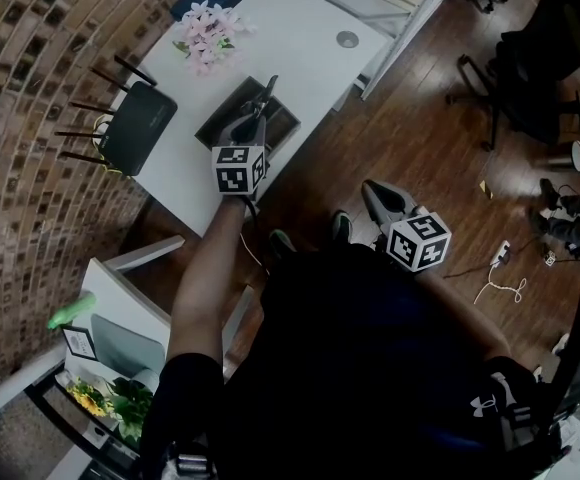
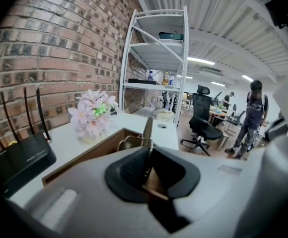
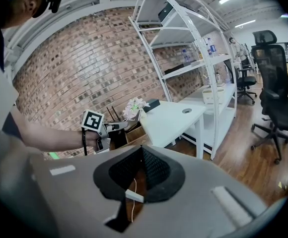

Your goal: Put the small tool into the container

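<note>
Where the white table (image 1: 300,38) meets the curved brick wall, an open-topped wooden box (image 1: 220,113), the container, sits square and shallow on the smooth top. The left gripper (image 1: 260,108) hangs over the box's opening, arm stretched out from the near side. Its jaws are pinched onto the small tool (image 1: 270,90), a slim, dull grey rod that sticks out past the jaw tips toward the far side. The left gripper view confirms it: the dark pads of the left gripper (image 2: 148,150) are closed on the tool (image 2: 147,128), with a thin wire loop at its side and the box wall (image 2: 84,158), plain brown wood, just beyond. Whether the tool touches the box cannot be told.

The right gripper (image 1: 378,196) is well apart from the table, near the person's body, over the dark plank floor (image 1: 420,138). Right gripper (image 3: 141,150): ribbed black jaws pressed together, nothing between them.

On the table, left of the box, a black router (image 1: 135,128) with thin antennas. Far of it, pink flowers (image 1: 208,33).
</note>
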Demonstrator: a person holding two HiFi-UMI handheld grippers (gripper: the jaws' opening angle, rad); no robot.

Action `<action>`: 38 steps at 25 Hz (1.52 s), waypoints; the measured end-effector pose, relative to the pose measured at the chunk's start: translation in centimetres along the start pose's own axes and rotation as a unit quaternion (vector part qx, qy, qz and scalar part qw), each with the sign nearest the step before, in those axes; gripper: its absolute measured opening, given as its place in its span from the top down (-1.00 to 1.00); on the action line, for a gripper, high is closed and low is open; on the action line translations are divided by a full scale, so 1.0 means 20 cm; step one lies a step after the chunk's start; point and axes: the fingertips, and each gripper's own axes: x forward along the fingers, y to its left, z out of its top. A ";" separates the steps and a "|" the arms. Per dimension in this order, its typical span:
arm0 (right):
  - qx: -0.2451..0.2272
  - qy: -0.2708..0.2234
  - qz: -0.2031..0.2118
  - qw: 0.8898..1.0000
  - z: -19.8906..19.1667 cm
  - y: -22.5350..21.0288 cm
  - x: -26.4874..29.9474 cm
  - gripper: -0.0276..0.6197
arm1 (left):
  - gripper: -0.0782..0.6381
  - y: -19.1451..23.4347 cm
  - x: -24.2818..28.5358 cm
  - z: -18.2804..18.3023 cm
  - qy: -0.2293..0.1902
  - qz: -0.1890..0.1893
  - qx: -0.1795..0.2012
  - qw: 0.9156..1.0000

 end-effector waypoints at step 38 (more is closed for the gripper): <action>0.004 -0.003 0.031 1.000 0.02 0.04 0.07 0.91 | 0.43 -0.01 -0.11 -0.10 0.018 0.015 -0.015 1.000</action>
